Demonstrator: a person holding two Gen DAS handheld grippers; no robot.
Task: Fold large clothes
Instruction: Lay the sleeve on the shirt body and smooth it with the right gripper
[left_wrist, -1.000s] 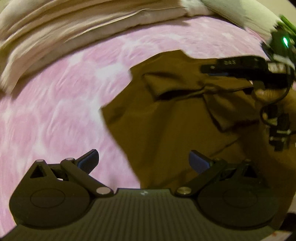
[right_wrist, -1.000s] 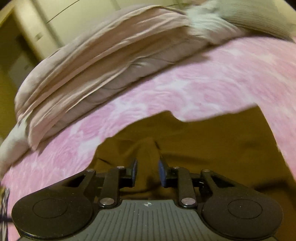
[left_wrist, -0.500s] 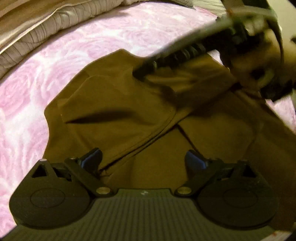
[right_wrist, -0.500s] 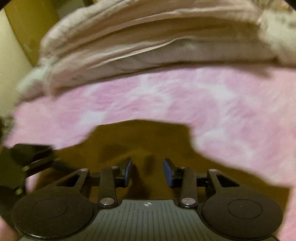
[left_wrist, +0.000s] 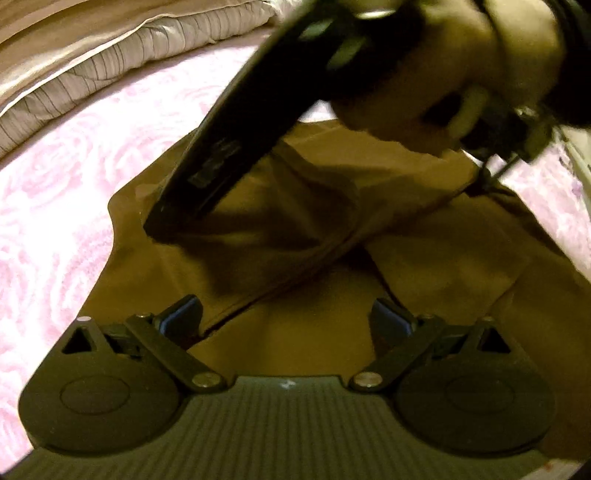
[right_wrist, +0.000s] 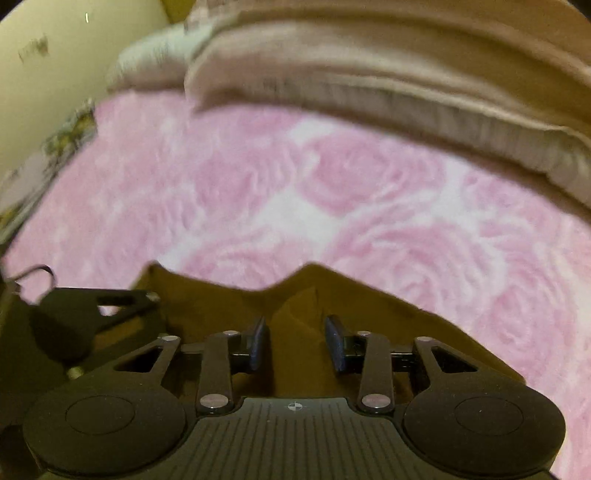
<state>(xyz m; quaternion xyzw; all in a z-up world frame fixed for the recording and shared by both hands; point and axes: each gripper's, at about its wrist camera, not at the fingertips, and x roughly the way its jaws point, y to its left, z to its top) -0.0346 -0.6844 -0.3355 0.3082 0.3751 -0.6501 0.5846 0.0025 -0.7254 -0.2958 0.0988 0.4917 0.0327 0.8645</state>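
Note:
A brown garment (left_wrist: 314, 229) lies spread on a pink rose-patterned blanket (left_wrist: 55, 221), with one flap folded diagonally across it. My left gripper (left_wrist: 284, 314) hovers open over the flap's lower edge, nothing between its fingers. In the left wrist view my right gripper (left_wrist: 240, 129), held by a hand (left_wrist: 461, 74), reaches down across the garment to its far left corner. In the right wrist view the right gripper (right_wrist: 295, 339) has its jaws closing around a raised fold at the brown garment's (right_wrist: 221, 299) edge. A gap still shows on either side of the fold.
A folded beige quilt (left_wrist: 110, 66) lies along the far side of the blanket; it also shows as the quilt (right_wrist: 369, 74) in the right wrist view. Pink blanket (right_wrist: 332, 184) stretches beyond the garment's edge. The left gripper's body (right_wrist: 92, 314) sits at the left there.
The left gripper has come down over the brown garment and then stayed. The right gripper has swung and rolled across the garment to its far left corner, its jaws staying apart.

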